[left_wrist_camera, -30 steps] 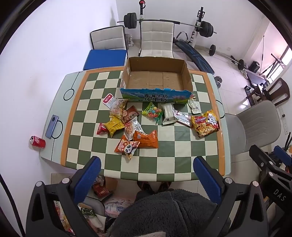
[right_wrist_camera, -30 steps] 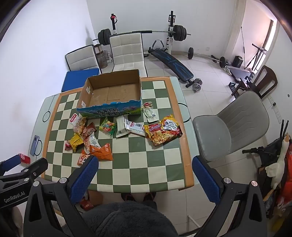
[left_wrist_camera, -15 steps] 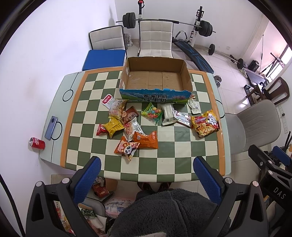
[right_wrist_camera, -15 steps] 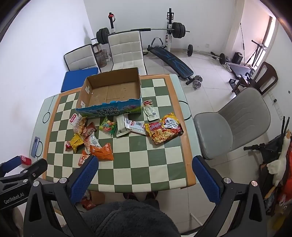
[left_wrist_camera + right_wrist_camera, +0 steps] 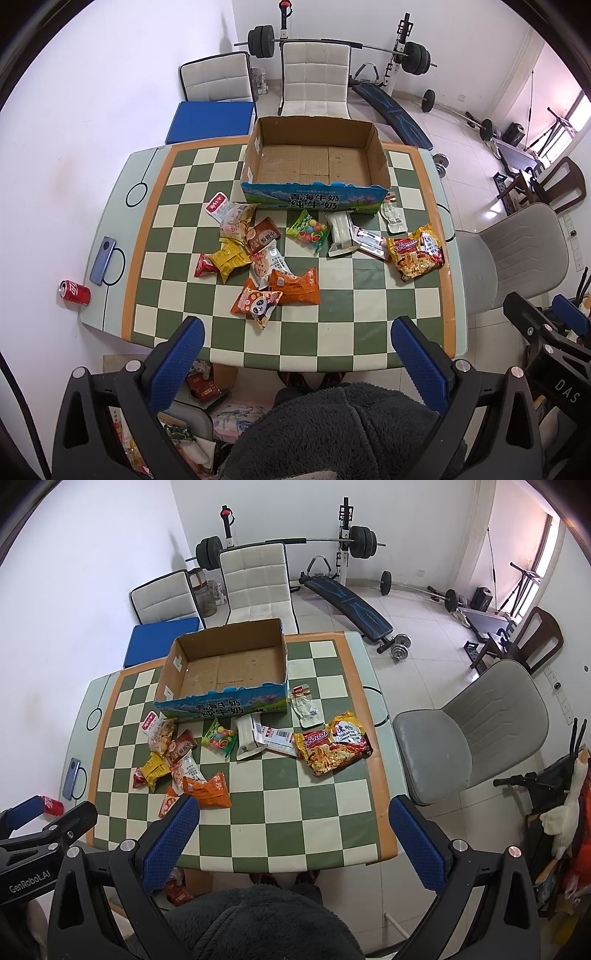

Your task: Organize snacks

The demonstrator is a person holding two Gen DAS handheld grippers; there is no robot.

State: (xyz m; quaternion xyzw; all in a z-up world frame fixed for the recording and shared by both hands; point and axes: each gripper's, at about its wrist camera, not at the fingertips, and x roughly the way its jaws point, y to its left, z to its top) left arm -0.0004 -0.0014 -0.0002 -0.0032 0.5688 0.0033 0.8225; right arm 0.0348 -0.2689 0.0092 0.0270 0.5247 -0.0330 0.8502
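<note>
Nothing has moved; both grippers, left gripper [image 5: 297,360] and right gripper [image 5: 293,840], hang spread; only left view shows panda packet [image 5: 258,303] whole.

White walls and a pale tiled floor [image 5: 424,672] surround the checkered table [image 5: 332,343]. Beyond the table's far edge stand two white padded chairs [image 5: 314,81], with a barbell rack [image 5: 402,48] and a slanted bench [image 5: 347,602] behind them. A grey chair [image 5: 480,731] sits beside the table's right edge, and daylight enters from a window [image 5: 550,546] far right.
</note>
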